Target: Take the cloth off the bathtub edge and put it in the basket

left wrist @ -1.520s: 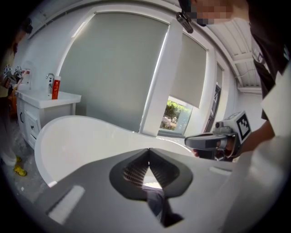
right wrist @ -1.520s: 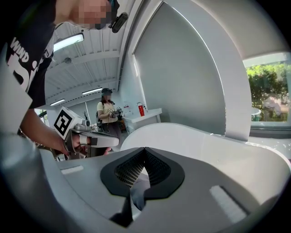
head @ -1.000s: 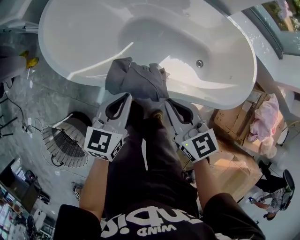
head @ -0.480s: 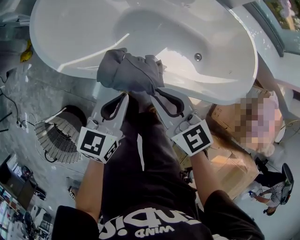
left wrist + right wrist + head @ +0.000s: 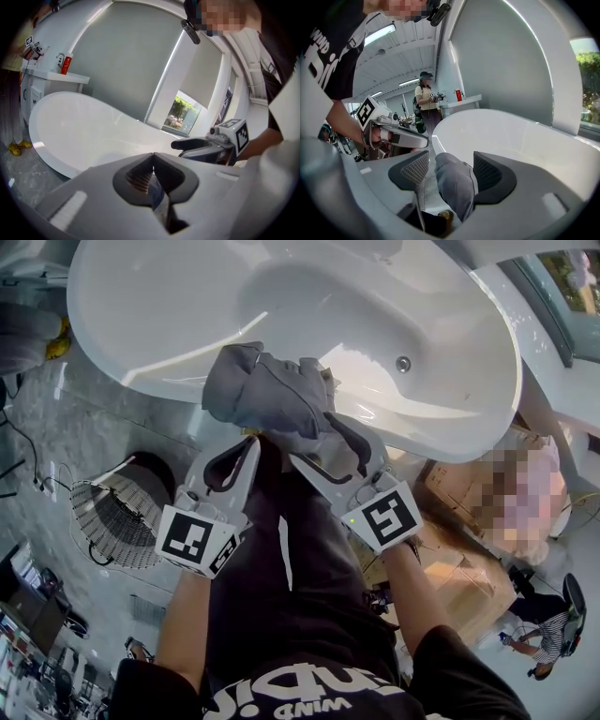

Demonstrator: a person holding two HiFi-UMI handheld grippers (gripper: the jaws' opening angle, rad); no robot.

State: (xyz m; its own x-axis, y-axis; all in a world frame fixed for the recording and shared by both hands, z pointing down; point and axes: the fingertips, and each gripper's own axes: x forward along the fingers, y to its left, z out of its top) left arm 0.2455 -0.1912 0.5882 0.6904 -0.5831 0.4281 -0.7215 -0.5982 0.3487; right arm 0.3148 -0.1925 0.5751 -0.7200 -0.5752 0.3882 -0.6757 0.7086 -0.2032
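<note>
2 grippers, 1 cloth, 1 tub, 1 basket. L gripper [image 5: 153,154]: jaws together, a thin grey-blue fold of cloth pinched btwn the pads. R gripper [image 5: 311,439]: jaws opening, wide apart, w/ a hanging fold of the cloth [image 5: 267,390] btwn them, nearer one pad (can't tell if it touches). Both tips are at the cloth's near side, L just beside R. Cloth is grey, bunched up over the near edge of the tub [image 5: 187,296]; can't tell if it rests on the rim. Basket [image 5: 117,517] is a wire one, on the floor [image 5: 84,427] by the tub's near side, off to the left, well apart from the cloth. Cardboard boxes [image 5: 459,568] to the right, at least 2. Floor grey, marbled. Tub white, oval, freestanding. Beyond it: white vanity [image 5: 51,75] w/ 1 red bottle [image 5: 66,64] at its edge, and a big window [image 5: 183,112] w/ a grey blind [image 5: 126,61] down most of the way. 1 other person [image 5: 425,101] stands past the tub's far end.
</note>
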